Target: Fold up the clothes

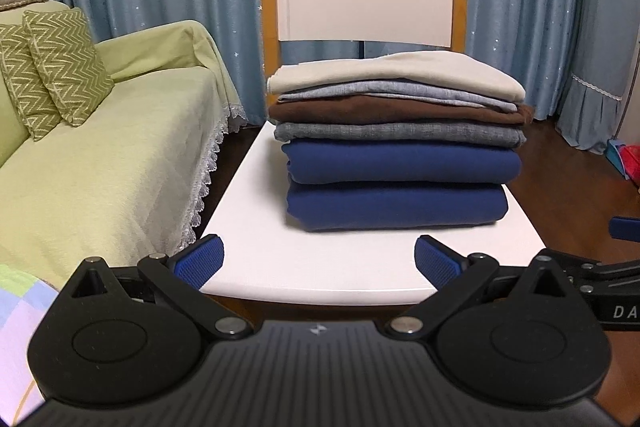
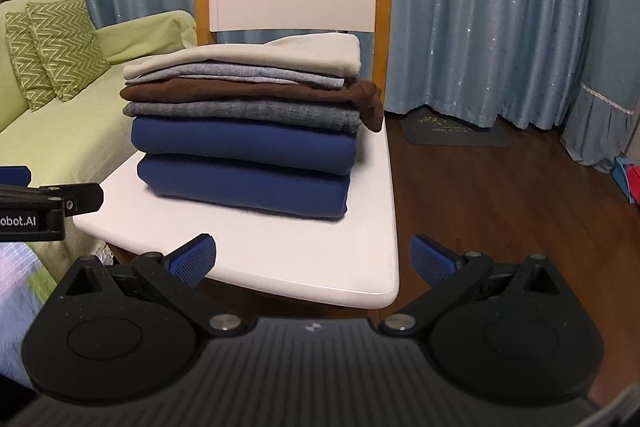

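Observation:
A stack of folded clothes (image 1: 396,143) sits on the white chair seat (image 1: 320,267): two navy pieces at the bottom, then grey, brown, light blue-grey and cream on top. The same stack of folded clothes (image 2: 248,131) shows left of centre in the right wrist view, on the chair seat (image 2: 320,267). My left gripper (image 1: 319,261) hovers open in front of the stack, over the seat's near edge, holding nothing. My right gripper (image 2: 313,259) is open too, near the seat's front right corner, empty. Each gripper's side shows at the edge of the other's view.
A sofa with a light green cover (image 1: 100,167) and zigzag cushions (image 1: 60,75) stands left of the chair. Blue curtains (image 2: 480,7) hang behind. A dark wooden floor (image 2: 500,207) with a grey mat (image 2: 452,133) lies to the right. A pastel checked cloth (image 1: 20,327) shows at lower left.

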